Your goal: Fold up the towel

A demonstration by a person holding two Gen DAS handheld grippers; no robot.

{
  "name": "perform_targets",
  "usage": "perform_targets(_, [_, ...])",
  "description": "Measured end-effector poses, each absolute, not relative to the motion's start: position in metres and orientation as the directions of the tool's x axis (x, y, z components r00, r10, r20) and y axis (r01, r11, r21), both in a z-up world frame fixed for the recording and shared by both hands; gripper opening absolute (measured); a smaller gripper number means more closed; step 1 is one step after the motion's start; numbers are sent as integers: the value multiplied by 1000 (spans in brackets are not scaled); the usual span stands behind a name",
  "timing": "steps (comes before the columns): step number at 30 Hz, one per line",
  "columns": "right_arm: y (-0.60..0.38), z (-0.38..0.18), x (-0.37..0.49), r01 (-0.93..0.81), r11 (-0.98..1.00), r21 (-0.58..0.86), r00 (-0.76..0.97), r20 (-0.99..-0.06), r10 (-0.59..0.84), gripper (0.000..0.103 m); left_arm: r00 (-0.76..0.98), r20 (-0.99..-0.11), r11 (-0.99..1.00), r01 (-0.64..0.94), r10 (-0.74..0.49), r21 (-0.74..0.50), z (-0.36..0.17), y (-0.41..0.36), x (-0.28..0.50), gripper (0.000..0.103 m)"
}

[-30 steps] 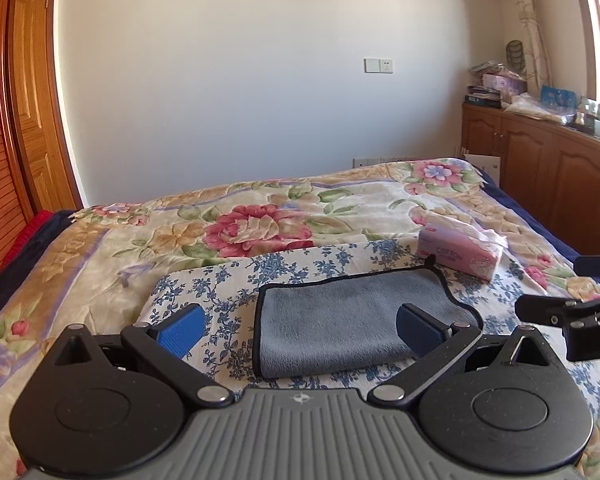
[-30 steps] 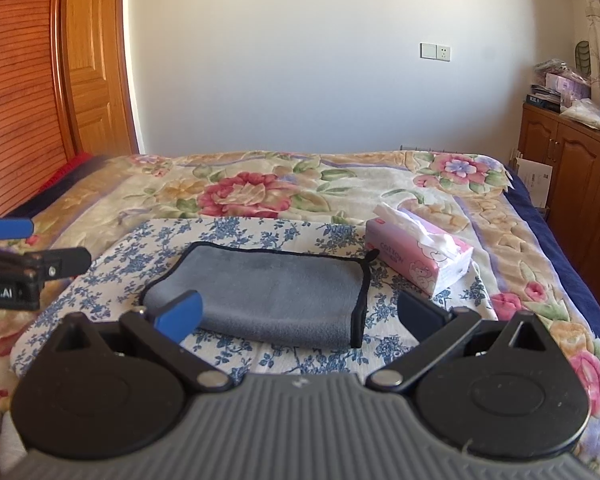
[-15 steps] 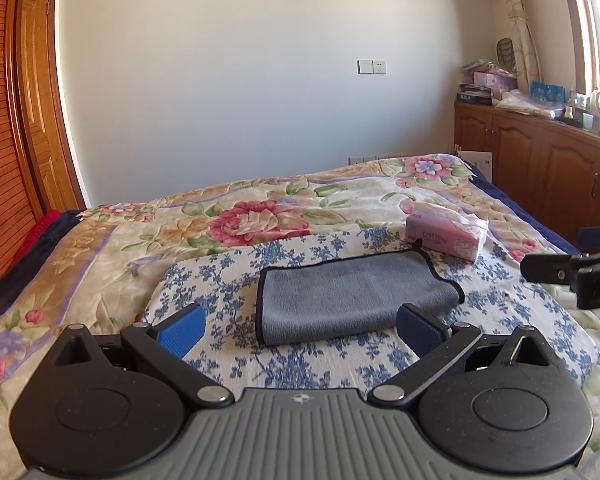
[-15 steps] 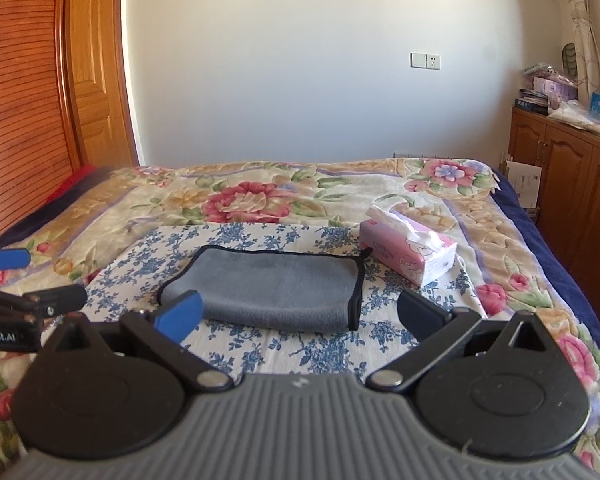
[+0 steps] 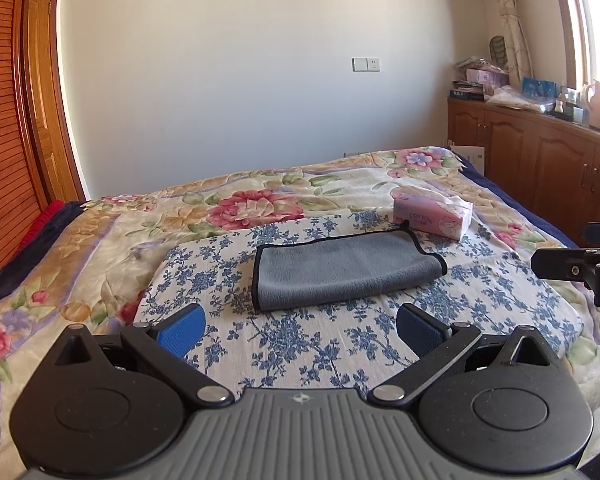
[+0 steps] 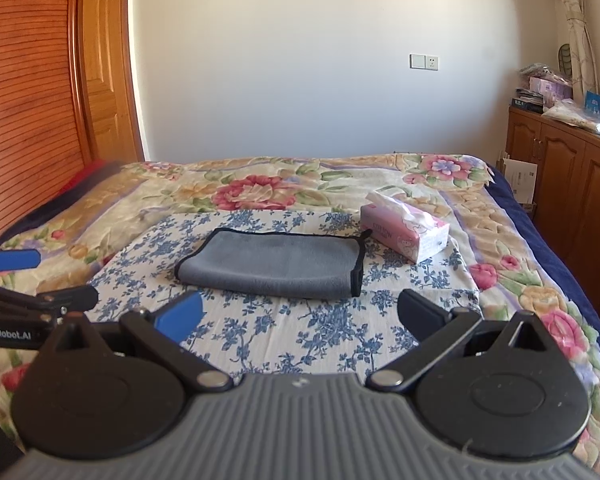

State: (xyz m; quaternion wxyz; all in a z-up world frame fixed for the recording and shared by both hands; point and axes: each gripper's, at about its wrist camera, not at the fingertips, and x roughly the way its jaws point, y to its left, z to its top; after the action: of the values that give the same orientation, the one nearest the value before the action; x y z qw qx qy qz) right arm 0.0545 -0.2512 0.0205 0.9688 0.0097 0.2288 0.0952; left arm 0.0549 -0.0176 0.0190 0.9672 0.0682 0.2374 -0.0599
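Note:
A grey towel (image 5: 345, 270) with black trim lies folded flat on a blue-flowered white cloth (image 5: 300, 344) on the bed; it also shows in the right wrist view (image 6: 272, 266). My left gripper (image 5: 300, 326) is open and empty, held back from the towel's near edge. My right gripper (image 6: 300, 314) is open and empty, also short of the towel. Each gripper shows at the side of the other's view: the right one (image 5: 571, 266) and the left one (image 6: 36, 280).
A pink tissue pack (image 5: 431, 216) lies just beyond the towel's far right corner, also in the right wrist view (image 6: 403, 230). The bed has a floral cover (image 5: 252, 204). Wooden cabinets (image 5: 539, 160) stand right, a wooden door (image 6: 100, 80) left.
Both grippers have drawn back and up from the towel, which now looks smaller and farther away. The towel itself has not moved. Both stay open.

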Motion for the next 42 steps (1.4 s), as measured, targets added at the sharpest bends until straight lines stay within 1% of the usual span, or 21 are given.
perform_targets(13, [-254,10,36,-173,983,61,878,-442,182,103,879,-470,985,139,-74,106,4,-14,31,103])
perform_targets(26, [-254,3,30,-165,985,42,884,-436,167,103,883,-467,988,119,-58,103,-12,-7,27,103])
perform_targets(37, [-261,0,27,-138,988,64,911,-382,152,103,904,-426,992,93,-46,90,-19,-2,28,103])
perform_targets(42, [-261,2,23,-131,989,64,927,-345,145,103,921,-388,992,82,-37,99,-17,0,26,103])
